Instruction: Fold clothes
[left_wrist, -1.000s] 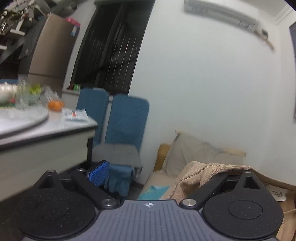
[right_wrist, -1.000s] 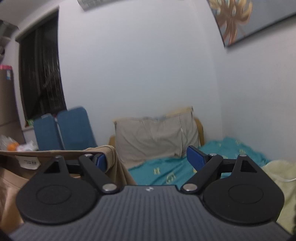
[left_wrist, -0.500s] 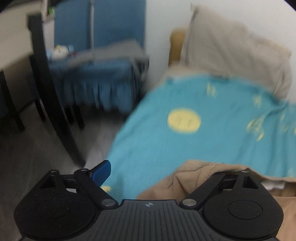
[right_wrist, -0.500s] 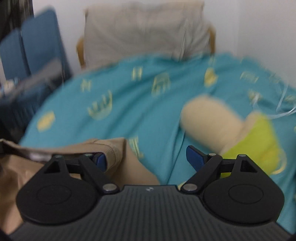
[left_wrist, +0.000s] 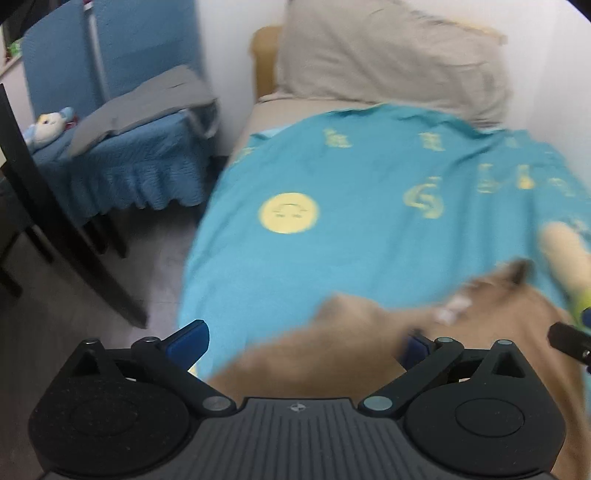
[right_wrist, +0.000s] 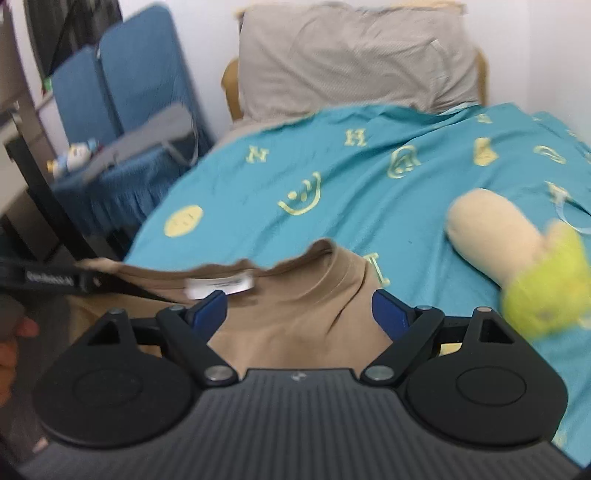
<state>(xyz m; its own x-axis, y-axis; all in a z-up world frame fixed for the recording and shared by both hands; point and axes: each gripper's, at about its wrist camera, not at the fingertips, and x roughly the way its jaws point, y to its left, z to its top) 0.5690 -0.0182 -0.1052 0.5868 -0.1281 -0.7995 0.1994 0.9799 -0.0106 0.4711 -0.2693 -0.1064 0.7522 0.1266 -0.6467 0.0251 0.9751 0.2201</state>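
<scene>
A tan T-shirt (right_wrist: 295, 295) lies on the teal bedspread (right_wrist: 332, 184), collar and white label (right_wrist: 219, 286) facing the pillow. My right gripper (right_wrist: 299, 312) is open, its blue fingers on either side of the collar, just above the cloth. In the left wrist view the shirt (left_wrist: 332, 354) is blurred. My left gripper (left_wrist: 301, 341) is open over the shirt's left part, and cloth partly covers its right finger. The left gripper's black body (right_wrist: 51, 282) shows at the left edge of the right wrist view.
A grey pillow (right_wrist: 351, 59) leans at the head of the bed. A beige and yellow plush toy (right_wrist: 517, 251) lies right of the shirt. Blue chairs (left_wrist: 122, 110) with grey cloth and a dark table leg (left_wrist: 55, 229) stand left of the bed.
Both grippers swung down from facing the wall to facing the bed. The shirt, which hung over the inner fingers, now lies spread on the bedspread.
</scene>
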